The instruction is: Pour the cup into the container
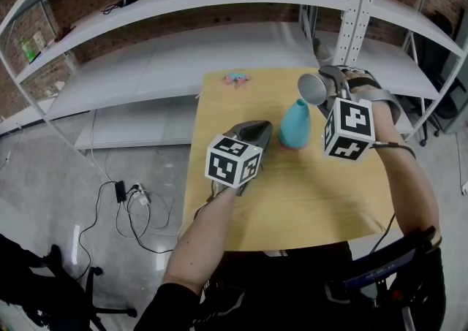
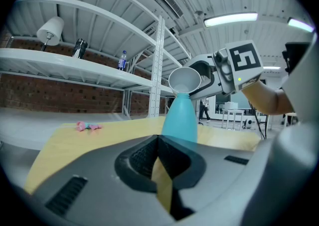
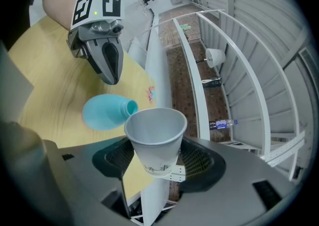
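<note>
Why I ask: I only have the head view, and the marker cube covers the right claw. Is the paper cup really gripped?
Observer: Yes. In the right gripper view the right claw is shut on the paper cup, with its pads against the cup's sides.
Operator: Is its rim lined up with the bottle?
Observer: In the left gripper view the tipped cup's rim sits right at the top of the blue bottle. I cannot tell whether they touch.
Operator: And the left claw?
Observer: In its own view the left claw is shut with nothing in it.
</note>
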A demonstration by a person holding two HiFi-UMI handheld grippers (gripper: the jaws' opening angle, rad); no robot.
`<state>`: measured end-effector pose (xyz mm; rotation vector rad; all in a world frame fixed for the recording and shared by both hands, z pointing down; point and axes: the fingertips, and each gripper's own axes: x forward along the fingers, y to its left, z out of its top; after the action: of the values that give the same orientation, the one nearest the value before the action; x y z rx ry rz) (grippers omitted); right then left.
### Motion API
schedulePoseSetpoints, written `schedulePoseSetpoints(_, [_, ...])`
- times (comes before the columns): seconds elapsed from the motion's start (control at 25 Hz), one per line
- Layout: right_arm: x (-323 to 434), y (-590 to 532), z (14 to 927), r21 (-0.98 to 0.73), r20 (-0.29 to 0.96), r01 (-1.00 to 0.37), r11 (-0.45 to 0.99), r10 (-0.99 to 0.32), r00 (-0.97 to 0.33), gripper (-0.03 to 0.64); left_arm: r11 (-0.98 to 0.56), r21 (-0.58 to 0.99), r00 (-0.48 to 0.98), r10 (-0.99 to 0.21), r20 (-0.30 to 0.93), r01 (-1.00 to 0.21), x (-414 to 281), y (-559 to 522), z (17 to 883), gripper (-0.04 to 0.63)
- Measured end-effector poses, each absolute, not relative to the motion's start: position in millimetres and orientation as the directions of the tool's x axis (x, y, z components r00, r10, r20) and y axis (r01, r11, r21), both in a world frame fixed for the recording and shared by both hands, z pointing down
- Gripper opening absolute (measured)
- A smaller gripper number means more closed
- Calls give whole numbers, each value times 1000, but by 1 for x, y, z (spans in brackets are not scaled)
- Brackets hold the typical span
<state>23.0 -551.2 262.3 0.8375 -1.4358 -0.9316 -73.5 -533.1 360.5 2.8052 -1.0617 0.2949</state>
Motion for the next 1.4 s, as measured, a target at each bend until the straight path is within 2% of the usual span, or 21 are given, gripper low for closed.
schedulePoseSetpoints(0.36, [48,-553,277,775,513,-311,550,-835,-197,295,-743,51,732,-642,227,-667,-74,-533,360,-5])
schedulePoseSetpoints(0.56, [76,-557,295,590,542,-538,601,-790,-288,295,-738,52,727,-646,233,-673,-75,-533,361,-5])
schedulePoseSetpoints(0.8, [103,-563,316,373,537,-691,619,-751,-383,295,-731,59,720,-650,243,-680,-76,-535,362,-5])
schedulePoseSetpoints(0.96, [111,-563,335,183,524,-756,628,-713,-465,296,-725,58,714,-657,242,-686,-76,-537,361,-5])
schedulePoseSetpoints(1.16, [118,-563,357,89,520,-780,619,-697,-494,296,-718,59,707,-663,246,-694,-78,-537,363,-5])
schedulePoseSetpoints(1.4, [123,-566,365,64,511,-793,606,-703,-495,296,-716,59,706,-665,244,-696,-78,-538,362,-5])
